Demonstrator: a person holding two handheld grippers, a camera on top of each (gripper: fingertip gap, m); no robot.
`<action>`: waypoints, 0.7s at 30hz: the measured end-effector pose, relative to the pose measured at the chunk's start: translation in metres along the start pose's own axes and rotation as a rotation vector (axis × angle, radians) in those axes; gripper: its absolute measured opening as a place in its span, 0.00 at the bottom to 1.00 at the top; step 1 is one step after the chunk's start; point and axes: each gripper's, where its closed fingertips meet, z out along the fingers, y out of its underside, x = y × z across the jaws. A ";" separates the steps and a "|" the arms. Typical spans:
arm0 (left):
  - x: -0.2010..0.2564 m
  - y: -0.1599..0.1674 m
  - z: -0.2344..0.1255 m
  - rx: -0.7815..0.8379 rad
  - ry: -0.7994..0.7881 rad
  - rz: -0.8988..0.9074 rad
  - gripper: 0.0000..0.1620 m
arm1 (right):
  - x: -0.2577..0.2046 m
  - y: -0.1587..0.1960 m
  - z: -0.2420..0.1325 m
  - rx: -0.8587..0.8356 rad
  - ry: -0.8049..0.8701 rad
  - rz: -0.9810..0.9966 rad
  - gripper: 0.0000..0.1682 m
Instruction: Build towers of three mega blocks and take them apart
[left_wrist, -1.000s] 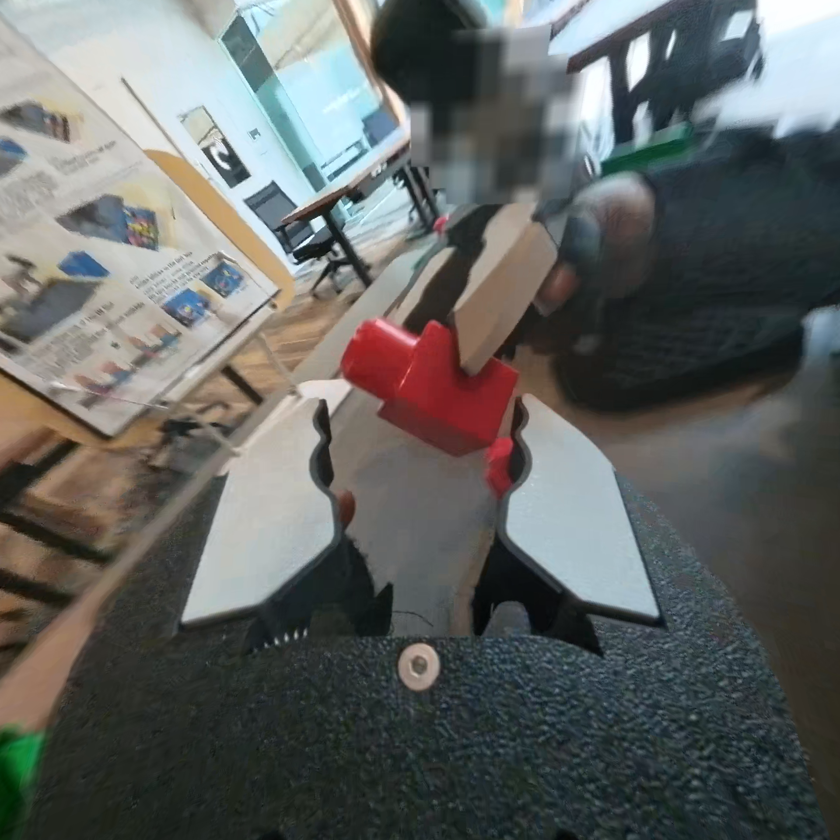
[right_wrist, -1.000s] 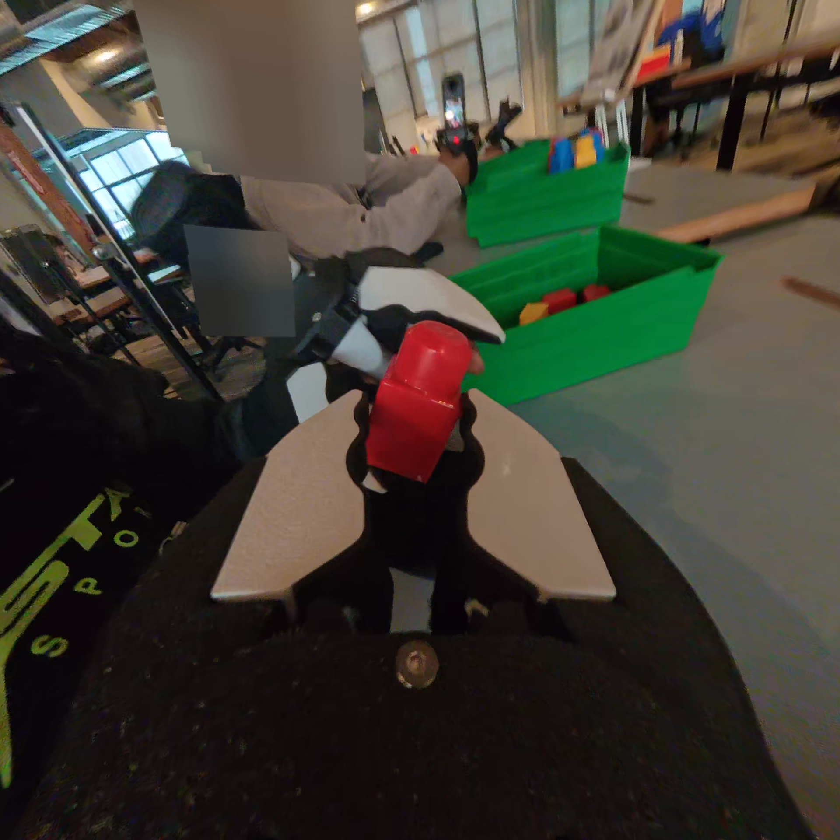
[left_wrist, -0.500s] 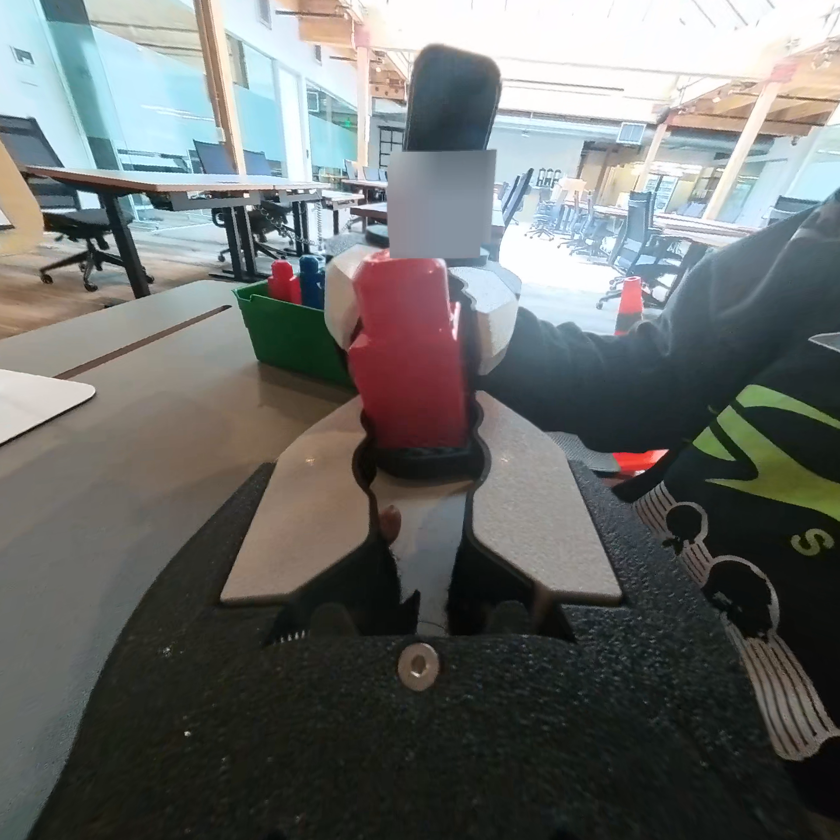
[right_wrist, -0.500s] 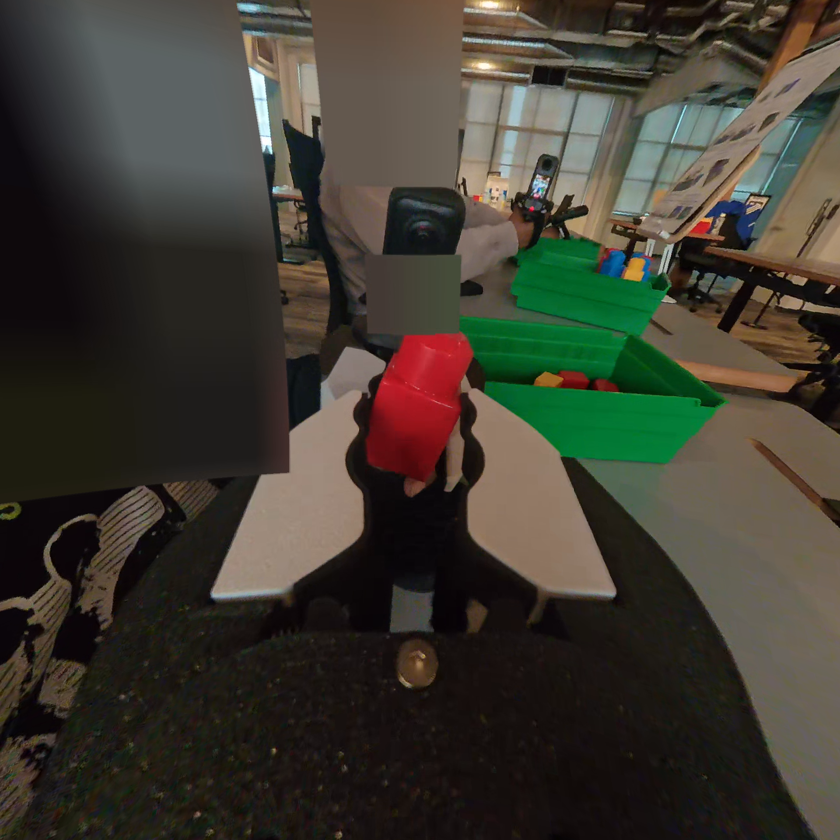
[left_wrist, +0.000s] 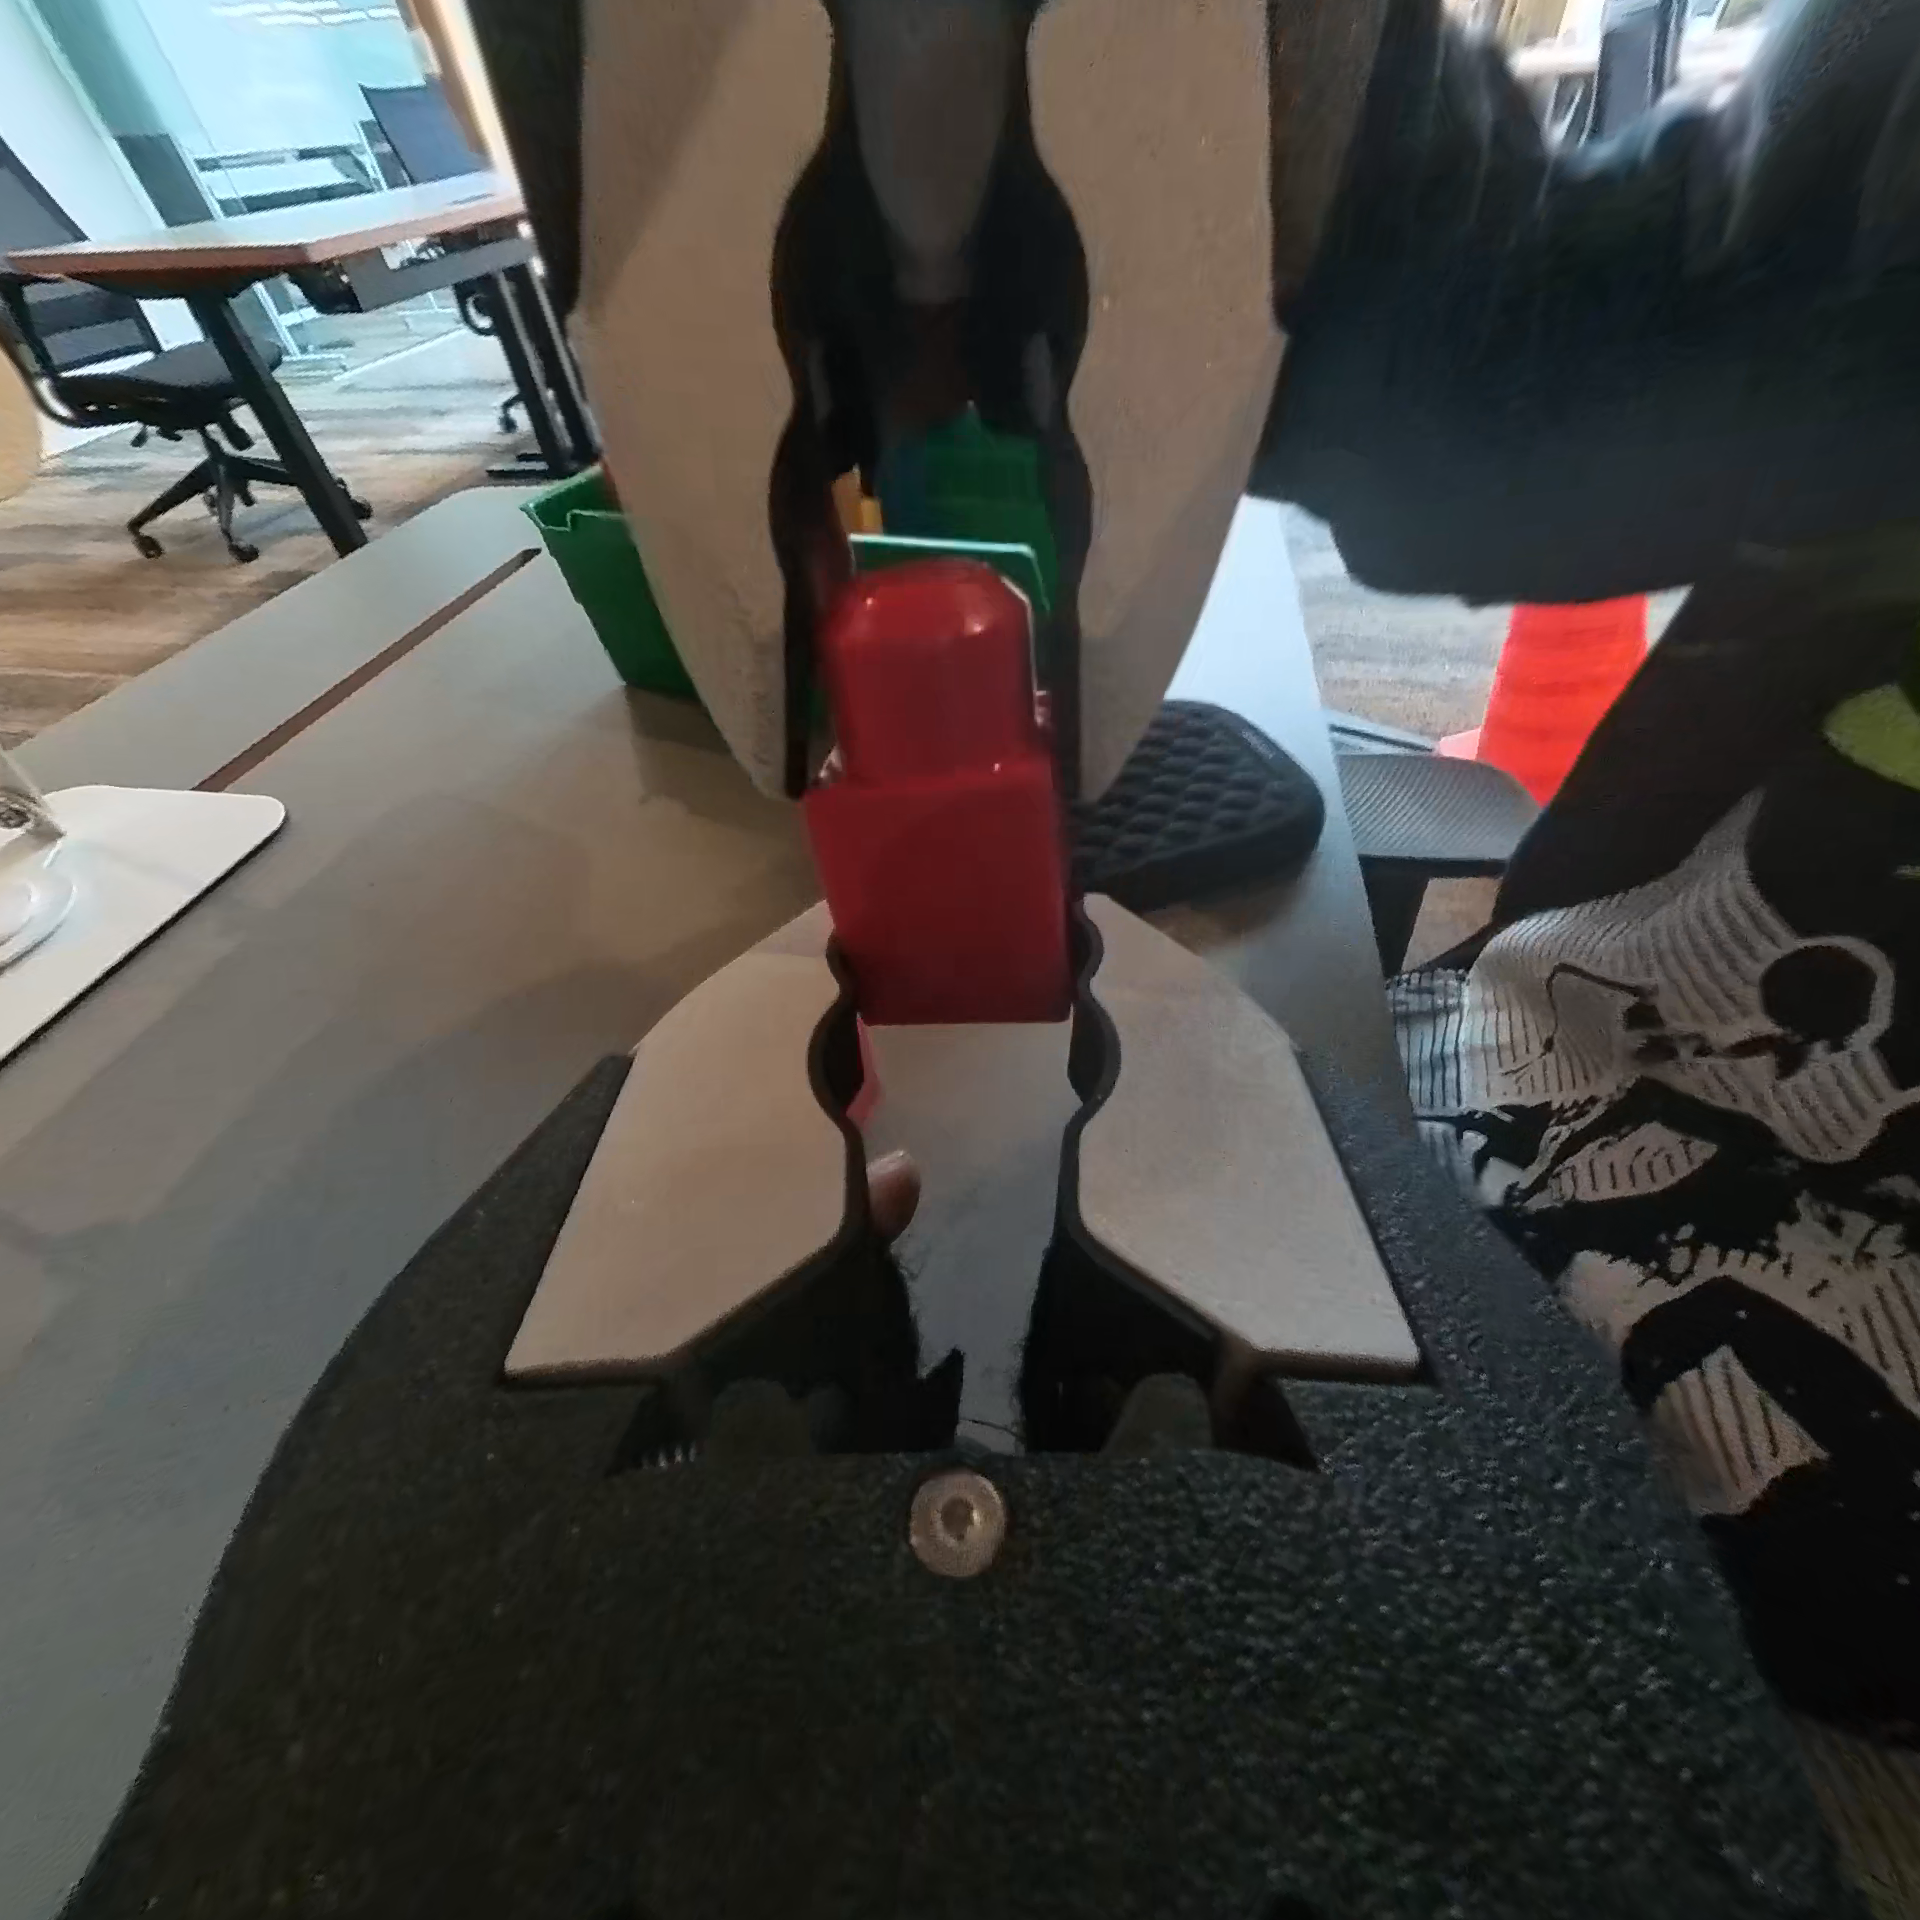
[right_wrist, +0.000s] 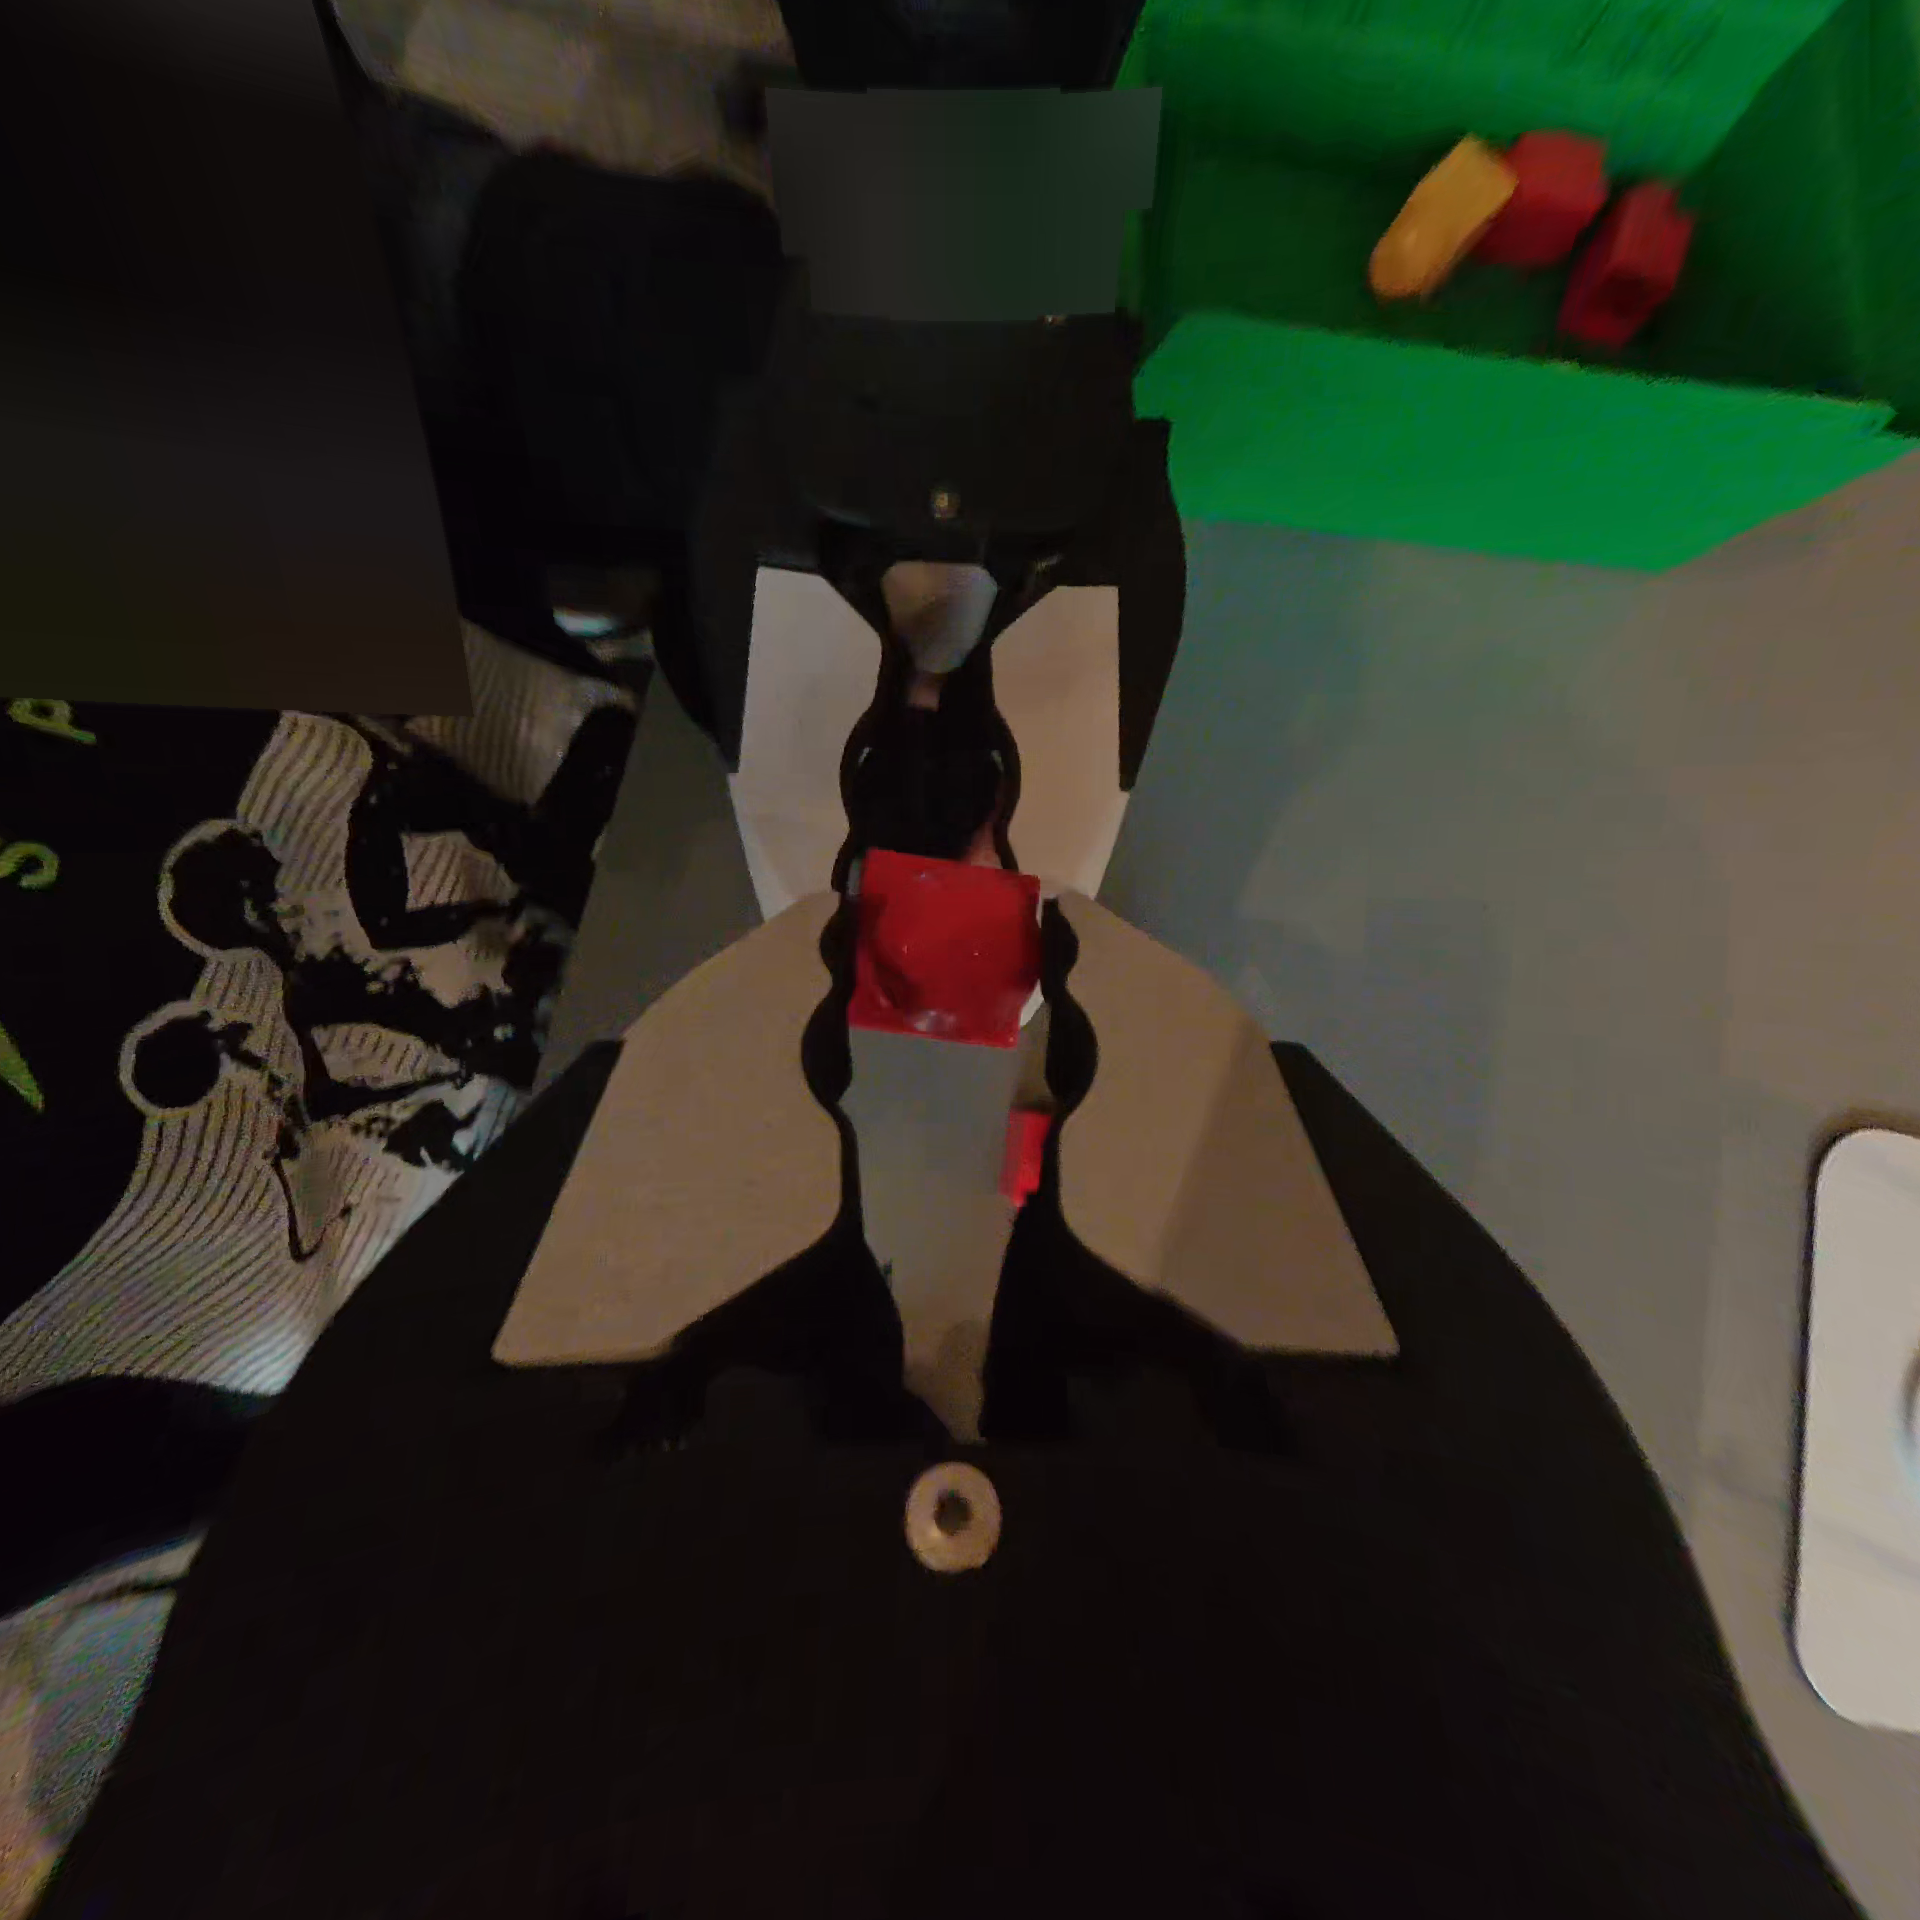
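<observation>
Red block (left_wrist: 940, 821), one, pinched at its base between the left tongs (left_wrist: 951, 956); long axis upright in left wrist view, stud up. Right tongs (left_wrist: 935, 717) face them from above, tips flanking the stud; pinching or only alongside, cannot tell. In right wrist view the block (right_wrist: 943, 954) shows stud-on between the right tongs (right_wrist: 940, 966), above the grey table (right_wrist: 1455, 831). Farther off, green bin (right_wrist: 1455, 457) holds three blocks: one yellow (right_wrist: 1439, 223), two red (right_wrist: 1621, 260). White print on the dark shirt, not transcribed.

Green bin (right_wrist: 1455, 457) ahead right, grey table (right_wrist: 1455, 831) open
</observation>
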 end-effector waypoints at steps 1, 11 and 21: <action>-0.002 0.002 0.001 -0.013 -0.008 0.009 0.22 | 0.001 0.003 0.001 -0.038 0.002 -0.002 0.20; -0.027 0.043 0.013 -0.074 0.030 -0.047 0.52 | 0.032 0.043 -0.002 -0.228 0.112 0.012 0.19; -0.038 0.059 0.027 -0.100 0.061 -0.066 0.55 | 0.040 0.078 0.017 -0.282 0.075 -0.050 0.19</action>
